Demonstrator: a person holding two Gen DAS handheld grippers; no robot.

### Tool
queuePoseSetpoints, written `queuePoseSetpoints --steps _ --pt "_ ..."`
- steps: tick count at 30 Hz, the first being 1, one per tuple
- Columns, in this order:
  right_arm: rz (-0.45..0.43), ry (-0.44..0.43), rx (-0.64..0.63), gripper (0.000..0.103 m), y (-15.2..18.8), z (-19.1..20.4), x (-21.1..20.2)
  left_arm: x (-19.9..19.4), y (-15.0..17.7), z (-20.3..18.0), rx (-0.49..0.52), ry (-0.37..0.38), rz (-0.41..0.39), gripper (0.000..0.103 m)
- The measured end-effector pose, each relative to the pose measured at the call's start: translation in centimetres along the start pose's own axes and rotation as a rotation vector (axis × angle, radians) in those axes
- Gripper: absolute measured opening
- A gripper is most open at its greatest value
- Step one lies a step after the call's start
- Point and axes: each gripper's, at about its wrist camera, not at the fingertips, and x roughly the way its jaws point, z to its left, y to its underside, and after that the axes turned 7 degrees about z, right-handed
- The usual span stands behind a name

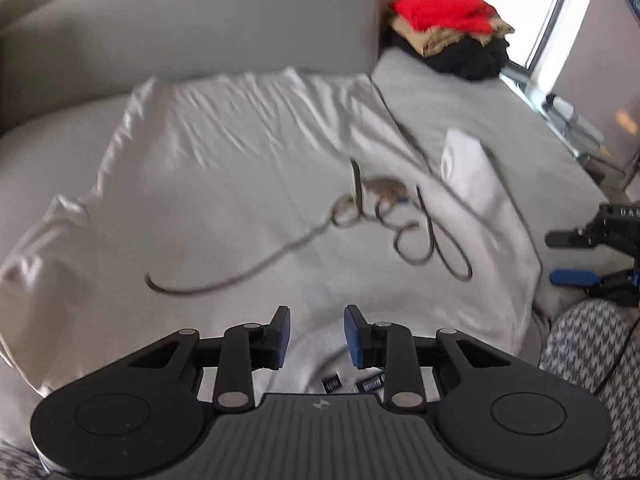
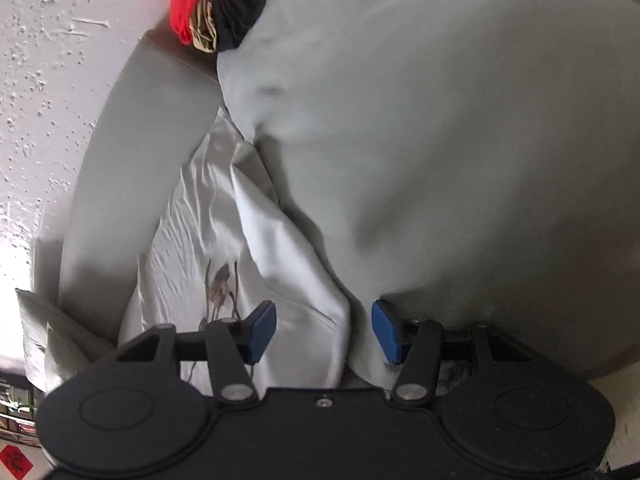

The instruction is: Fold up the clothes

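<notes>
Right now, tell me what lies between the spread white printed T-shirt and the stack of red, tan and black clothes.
Only bare grey bed sheet separates the white T-shirt from the stack, as the left wrist view shows.

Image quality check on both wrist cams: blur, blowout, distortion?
Left wrist: window blown out to white, motion smear on the white T-shirt print, fisheye bends the grey headboard. Right wrist: view rolled sideways, bed sheet soft and blurred, white glare at the left edge, right gripper casts shadow on the cloth.
</notes>
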Motion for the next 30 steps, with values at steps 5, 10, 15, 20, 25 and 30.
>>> queuePoseSetpoints --steps 5,10,15,20,25,30 --pt "0.047 -0.075 0.066 0.053 -0.9 -0.5 2.4 0.7 0.5 0.3 -0.032 -0.01 0.017 0.027" --pt "0.044 -0.218 0.199 0.063 -1.3 -0.8 5.2 1.0 0.6 0.2 -0.038 -0.024 0.017 0.029" --pt "-0.147 -0.572 0.389 0.057 -1.0 -2.9 6.1 1.0 0.5 0.1 -0.041 -0.032 0.021 0.03" --pt "-0.174 -0.535 0.166 0.045 -1.5 0.2 5.3 0.9 0.6 0.1 -0.051 -0.033 0.015 0.03" --pt "-0.089 -0.383 -0.221 0.038 -0.5 6.6 6.7 0.2 1.1 1.1 -0.105 0.0 -0.003 0.029" --pt "0.122 -0.187 -0.539 0.039 2.9 11.7 10.5 -0.4 1.7 2.6 -0.158 0.008 -0.005 0.029"
